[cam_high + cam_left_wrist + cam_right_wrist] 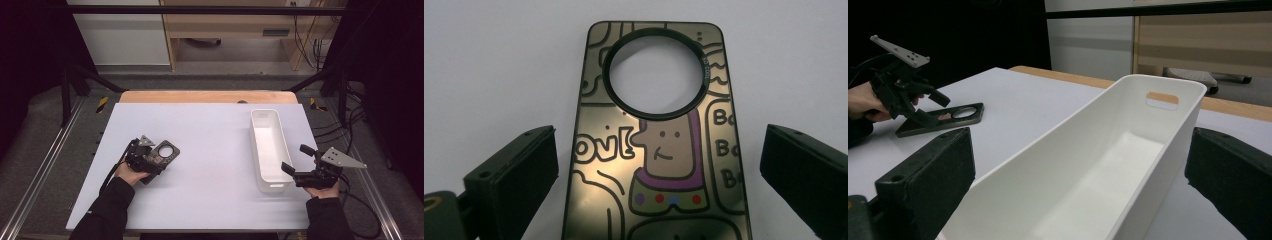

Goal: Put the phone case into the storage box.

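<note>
Lying flat on the left part of the white table (210,150), the phone case (659,150) was a dark, glossy rectangle with rounded corners. It had a big round opening with a black ring near its far end, and through this hole the table surface was seen. On its face there were cartoon drawings in black lines: a figure with a beige face, a purple frame around it, small coloured dots under it, and some thick letters at the sides.

The left gripper (148,161) was placed over the near end of the case, with its jaws wide apart, one at each side of the case and not touching it. The right gripper (298,162) was well apart from it, at the right side of the table, and its jaws were also wide, holding nothing.

Between the jaws of the right gripper stood the near end of a long white bin (270,150), empty, with a handle slot in its far wall. The table between the case and the bin was bare.
</note>
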A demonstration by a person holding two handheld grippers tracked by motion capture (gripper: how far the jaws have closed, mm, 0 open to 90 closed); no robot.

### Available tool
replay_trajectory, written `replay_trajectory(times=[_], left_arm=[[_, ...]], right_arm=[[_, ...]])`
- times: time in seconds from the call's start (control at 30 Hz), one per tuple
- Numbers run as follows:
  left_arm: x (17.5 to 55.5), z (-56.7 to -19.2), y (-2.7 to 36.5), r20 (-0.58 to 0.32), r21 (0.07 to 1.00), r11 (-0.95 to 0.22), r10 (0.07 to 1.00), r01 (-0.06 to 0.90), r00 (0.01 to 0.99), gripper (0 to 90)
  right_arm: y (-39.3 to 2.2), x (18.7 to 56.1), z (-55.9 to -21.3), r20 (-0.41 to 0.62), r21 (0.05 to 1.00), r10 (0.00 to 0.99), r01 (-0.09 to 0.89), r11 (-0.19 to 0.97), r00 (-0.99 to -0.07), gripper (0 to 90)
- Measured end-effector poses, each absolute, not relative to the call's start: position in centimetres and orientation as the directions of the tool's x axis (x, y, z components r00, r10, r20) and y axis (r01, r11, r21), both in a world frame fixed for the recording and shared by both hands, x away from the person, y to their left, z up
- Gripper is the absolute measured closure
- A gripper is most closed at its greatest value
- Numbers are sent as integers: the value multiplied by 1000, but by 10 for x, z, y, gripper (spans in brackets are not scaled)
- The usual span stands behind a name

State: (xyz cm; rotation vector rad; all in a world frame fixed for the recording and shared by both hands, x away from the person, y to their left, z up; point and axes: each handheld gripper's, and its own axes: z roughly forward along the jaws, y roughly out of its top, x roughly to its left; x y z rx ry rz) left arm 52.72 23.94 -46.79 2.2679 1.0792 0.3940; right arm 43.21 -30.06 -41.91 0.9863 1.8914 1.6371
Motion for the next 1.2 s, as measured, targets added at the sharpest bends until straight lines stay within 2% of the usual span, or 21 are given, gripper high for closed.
replay_trajectory(times=[0.23,0.57,1.2], left_arm=[[529,-472,239,15,600,-509,779,617,627,38],[529,-472,238,19,588,-515,780,624,626,107],[529,-472,238,20,582,-522,775,623,631,116]], right_arm=[[-301,432,-419,117,974,757,224,40,-643,2],[-301,432,-419,120,973,757,226,38,-643,2],[-301,432,-419,123,973,755,228,36,-644,1]])
